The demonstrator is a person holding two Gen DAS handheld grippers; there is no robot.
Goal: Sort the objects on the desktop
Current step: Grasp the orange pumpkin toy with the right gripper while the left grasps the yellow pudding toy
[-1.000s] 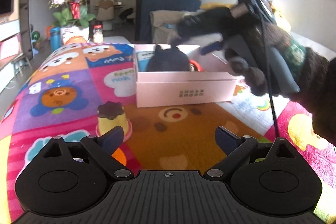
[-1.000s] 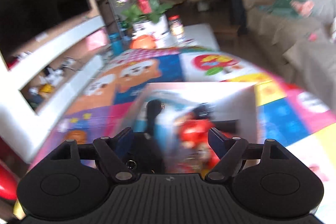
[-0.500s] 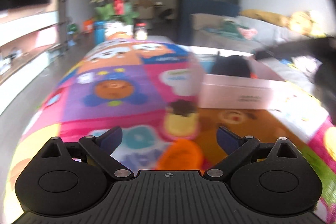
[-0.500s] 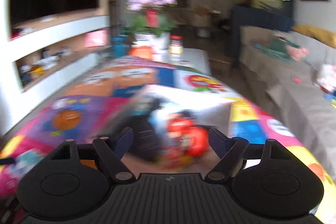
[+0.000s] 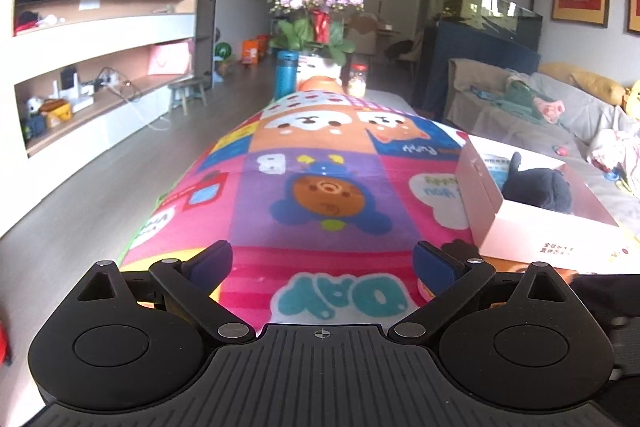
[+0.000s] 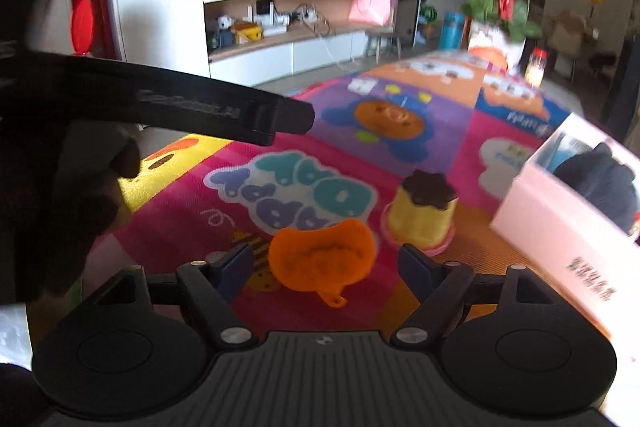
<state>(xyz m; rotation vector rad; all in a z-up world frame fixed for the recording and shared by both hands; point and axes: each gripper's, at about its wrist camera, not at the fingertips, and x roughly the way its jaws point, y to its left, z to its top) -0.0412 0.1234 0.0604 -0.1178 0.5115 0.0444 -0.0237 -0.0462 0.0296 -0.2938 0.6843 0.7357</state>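
My right gripper (image 6: 326,263) is open and hangs just above a flat orange toy (image 6: 322,259) that lies between its fingers on the colourful mat (image 6: 280,211). A yellow pudding toy (image 6: 422,213) with a dark top stands just beyond, to the right. The pink box (image 6: 560,227) at right holds a black plush (image 6: 600,183) and other items. My left gripper (image 5: 322,263) is open and empty over the mat (image 5: 320,187), with the pink box (image 5: 532,231) and black plush (image 5: 536,185) to its right.
The left hand and its gripper body (image 6: 160,107) fill the left of the right wrist view. A flower pot (image 5: 316,27), a blue bottle (image 5: 286,73) and a jar (image 5: 357,79) stand at the table's far end. A sofa (image 5: 540,107) is at right.
Both grippers have swung left, away from the pink box. The right gripper has come down from over the box to the orange toy. The left gripper has turned left past the pudding toy.
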